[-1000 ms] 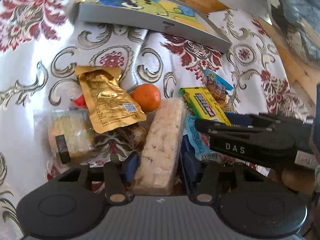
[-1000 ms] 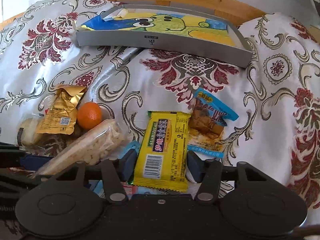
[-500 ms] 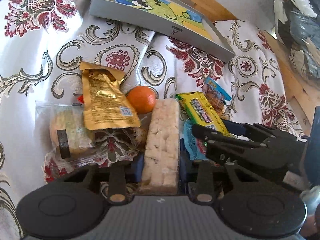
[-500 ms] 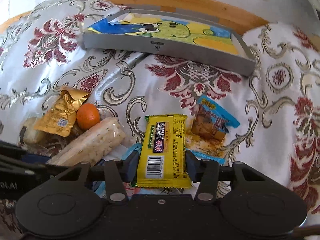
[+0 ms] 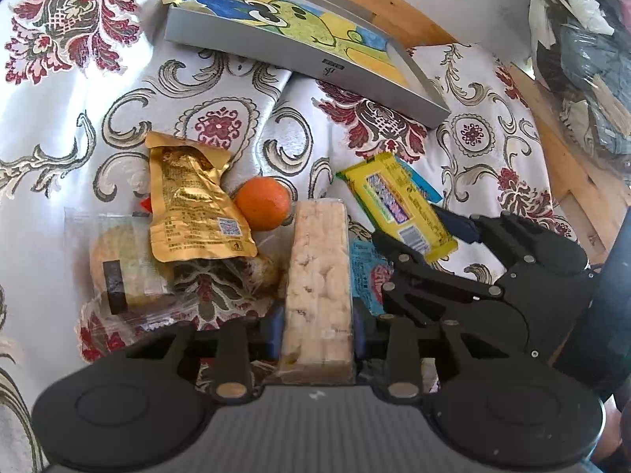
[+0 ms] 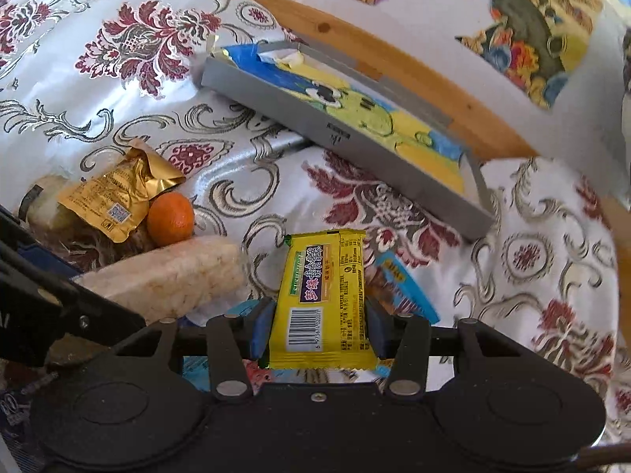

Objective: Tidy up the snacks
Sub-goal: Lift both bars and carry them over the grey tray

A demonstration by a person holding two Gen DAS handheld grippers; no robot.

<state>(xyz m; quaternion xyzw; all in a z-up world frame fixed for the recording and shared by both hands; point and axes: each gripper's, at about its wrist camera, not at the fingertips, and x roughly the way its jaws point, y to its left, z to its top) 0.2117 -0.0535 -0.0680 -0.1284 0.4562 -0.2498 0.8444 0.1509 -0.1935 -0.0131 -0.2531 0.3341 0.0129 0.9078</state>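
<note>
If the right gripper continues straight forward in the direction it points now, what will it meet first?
Most likely the grey shallow box with the cartoon lining. The right gripper, shut on the yellow wrapped snack bar, points towards the box's long side wall, with only patterned cloth between. Depth is uncertain.

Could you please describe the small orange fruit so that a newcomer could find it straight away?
Start at the grey tray on the flowered cloth and come down to the snack pile. The orange sits between the gold pouch and the pale rice bar. It is the only round, unwrapped item.
</note>
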